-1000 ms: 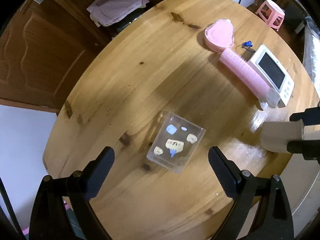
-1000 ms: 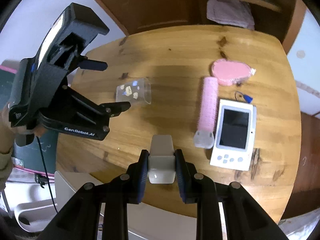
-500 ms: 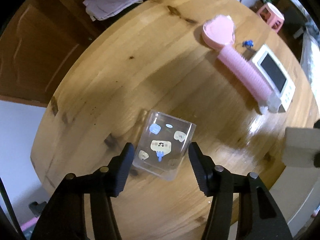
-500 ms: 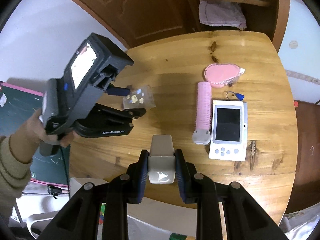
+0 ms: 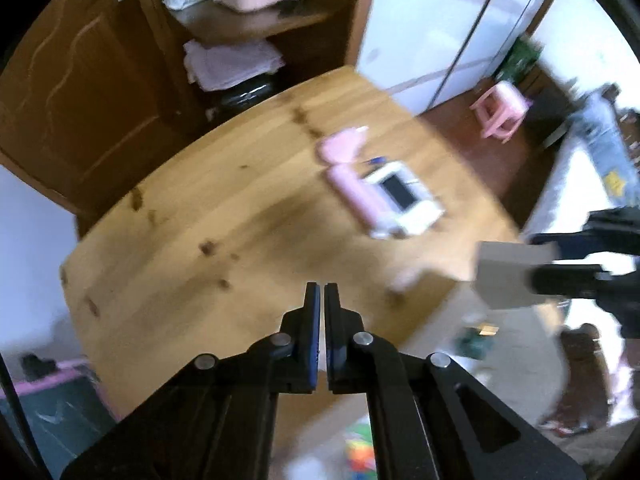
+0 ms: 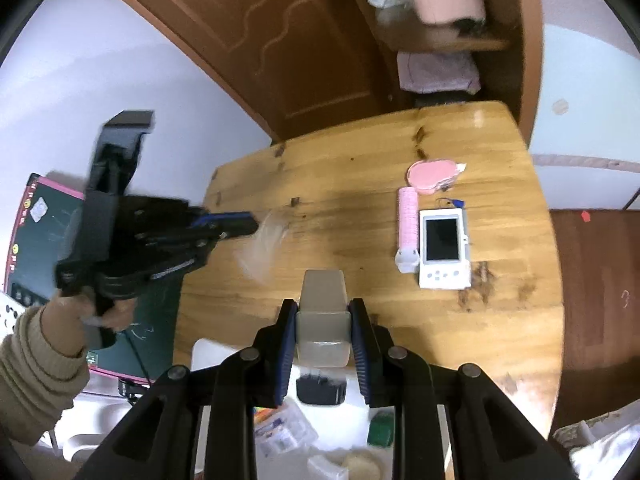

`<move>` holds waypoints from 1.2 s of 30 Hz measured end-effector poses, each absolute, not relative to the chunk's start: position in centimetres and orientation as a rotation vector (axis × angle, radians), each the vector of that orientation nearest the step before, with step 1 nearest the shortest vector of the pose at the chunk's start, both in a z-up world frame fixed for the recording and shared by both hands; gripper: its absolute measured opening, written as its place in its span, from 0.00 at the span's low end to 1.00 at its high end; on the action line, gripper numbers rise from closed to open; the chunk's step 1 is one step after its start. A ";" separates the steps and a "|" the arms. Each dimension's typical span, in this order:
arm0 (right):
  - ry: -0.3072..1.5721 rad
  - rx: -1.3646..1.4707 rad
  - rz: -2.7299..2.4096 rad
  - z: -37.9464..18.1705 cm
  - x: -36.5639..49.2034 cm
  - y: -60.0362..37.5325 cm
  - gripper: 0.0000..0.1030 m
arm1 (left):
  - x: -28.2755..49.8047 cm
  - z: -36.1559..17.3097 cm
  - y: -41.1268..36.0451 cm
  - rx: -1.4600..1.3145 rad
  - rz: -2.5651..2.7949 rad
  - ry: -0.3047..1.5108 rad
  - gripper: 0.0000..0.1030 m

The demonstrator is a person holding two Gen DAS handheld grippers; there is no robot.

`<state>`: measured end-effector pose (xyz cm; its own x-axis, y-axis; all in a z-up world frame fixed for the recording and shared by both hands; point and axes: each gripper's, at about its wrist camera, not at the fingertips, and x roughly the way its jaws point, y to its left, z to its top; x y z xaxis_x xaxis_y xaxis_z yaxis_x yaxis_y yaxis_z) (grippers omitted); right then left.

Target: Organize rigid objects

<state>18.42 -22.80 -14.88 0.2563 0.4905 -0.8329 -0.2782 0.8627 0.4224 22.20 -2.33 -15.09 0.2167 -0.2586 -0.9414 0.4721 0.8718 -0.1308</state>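
While both tools hung above the tabletop (image 6: pixel 360 168), nothing looked put away yet: the left tool (image 5: pixel 322 292) pinched a blurred clear box (image 6: pixel 264 244), the right tool (image 6: pixel 322 308) clamped a beige block (image 6: pixel 322 292); the pink roller (image 6: pixel 408 216), pink case (image 6: pixel 430 172) and white handheld (image 6: pixel 442 248) lay grouped on the tabletop.

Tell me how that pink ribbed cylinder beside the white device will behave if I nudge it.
The pink ribbed cylinder lies on its side, so it probably rolls sideways. The white device alongside would likely stop it. Its ribs should give the jaws decent purchase.
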 end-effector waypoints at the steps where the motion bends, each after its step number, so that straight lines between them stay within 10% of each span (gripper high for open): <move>1: 1.197 0.200 0.514 -14.5 17.3 -23.2 0.26 | 21.0 -14.5 -2.6 0.190 -0.520 1.246 0.02; 26: 1.330 -0.056 0.339 -26.0 5.2 -21.2 0.27 | 6.7 -21.4 -7.1 0.157 -0.600 1.440 0.01; 30: 1.300 -0.141 0.348 -26.2 4.8 -19.8 0.52 | 6.9 -21.4 -6.1 0.133 -0.591 1.447 0.13; 36: 1.258 -0.128 0.391 -25.5 5.1 -18.8 0.55 | 7.8 -21.2 -4.7 0.103 -0.531 1.469 0.16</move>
